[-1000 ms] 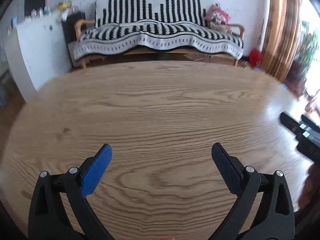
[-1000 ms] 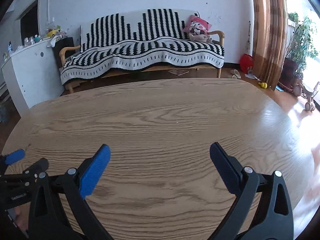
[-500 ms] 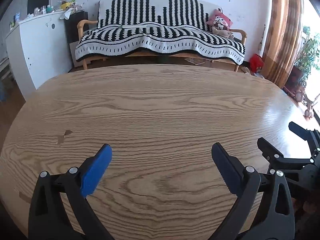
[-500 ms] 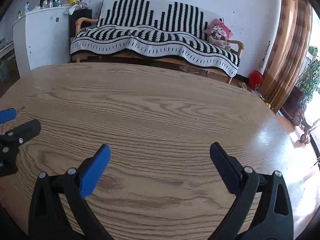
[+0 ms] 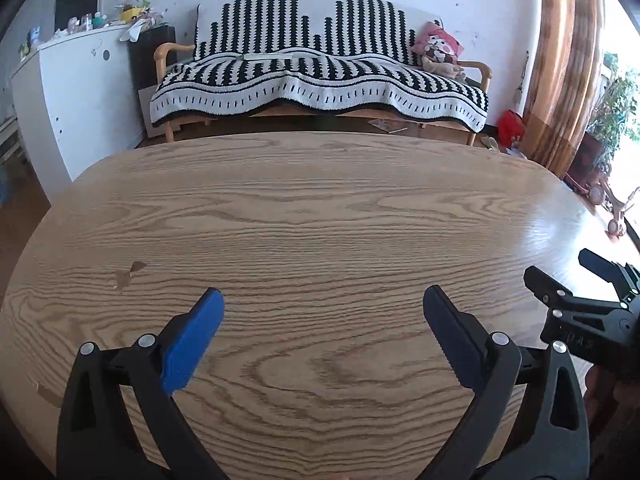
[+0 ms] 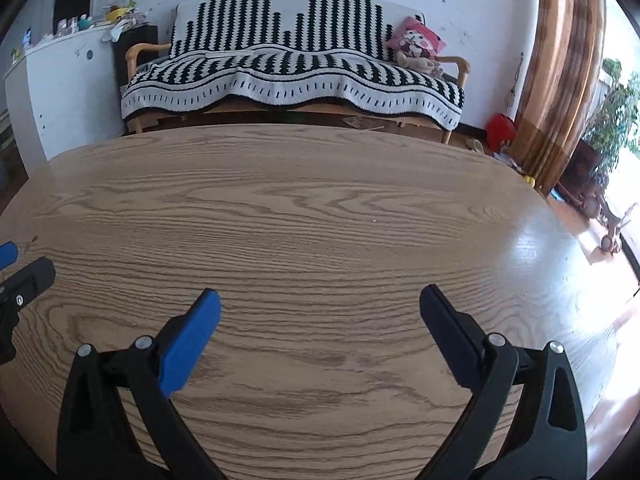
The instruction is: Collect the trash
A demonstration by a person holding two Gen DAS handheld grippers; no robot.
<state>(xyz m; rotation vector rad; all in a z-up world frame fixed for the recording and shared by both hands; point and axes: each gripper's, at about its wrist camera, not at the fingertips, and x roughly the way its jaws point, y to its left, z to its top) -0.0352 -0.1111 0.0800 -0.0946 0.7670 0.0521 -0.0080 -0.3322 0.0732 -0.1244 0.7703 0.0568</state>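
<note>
Now both tongs hang over the wooden table [image 5: 320,216], each seen from its own wrist camera. The left gripper [image 5: 323,326] fills the lower part of the left wrist view, its jaws spread wide with nothing between them: a blue pad at lower left and a dark toothed finger at lower right. The right gripper [image 6: 320,326] stands the same way in the right wrist view, jaws wide apart and holding nothing.

At the right edge of the left wrist view, the right gripper [image 5: 576,276] shows again as black fingers parted above the tabletop, just beside the left one. At the left edge of the right wrist view, the left gripper [image 6: 20,268] shows as a blue tip and a black tip.

No piece of trash can be made out on the tabletop in either view, so I cannot tell where it lies relative to the tongs. A small brown mark [image 5: 130,274] sits on the wood at centre left of the left wrist view, above and to the left of the blue pad; whether it is a chip or a stain is unclear.

Beyond the table, at upper centre, stands a sofa [image 5: 320,64] under a black-and-white striped cover, with a pink cushion [image 5: 438,46] at its right end. A white cabinet [image 5: 76,96] stands at upper left and a brown curtain [image 5: 564,64] hangs at upper right.
</note>
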